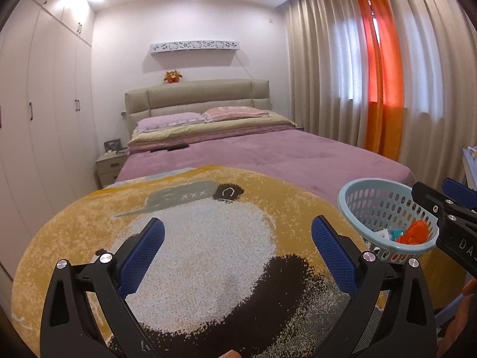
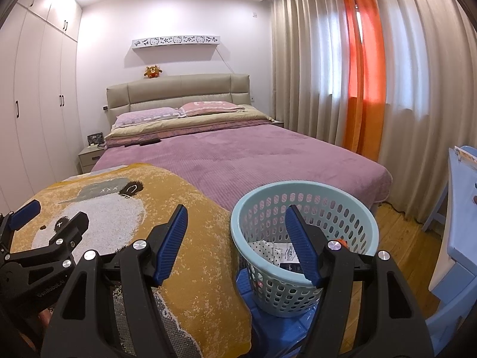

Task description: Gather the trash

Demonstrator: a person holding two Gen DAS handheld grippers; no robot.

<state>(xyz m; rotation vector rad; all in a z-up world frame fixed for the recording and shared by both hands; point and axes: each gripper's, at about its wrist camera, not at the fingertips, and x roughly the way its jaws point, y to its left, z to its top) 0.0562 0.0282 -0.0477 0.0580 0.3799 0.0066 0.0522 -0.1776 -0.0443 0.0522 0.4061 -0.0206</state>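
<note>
Left wrist view: both grippers' jaws gape wide, empty, beside basket [image 1: 357,191].

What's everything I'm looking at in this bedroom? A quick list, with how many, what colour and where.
basket: one, pale blue, on a blue stool beside the bed's foot
trash: several pieces, orange, white and teal, inside the basket
blanket: one, yellow with a white and black picture, over the bed's foot
bed: one, purple cover, beige headboard, mid-room
pillows: two, purple and pink, at the headboard
plush toy: one, orange, on top of the headboard
shelf: one, white, on the wall above
nightstand: one, beige, left of the bed
wardrobe: one, white, left wall
curtains: beige with an orange panel, right
left tool: blue pads, open, above the blanket
right tool: blue pads, open, by the basket
</note>
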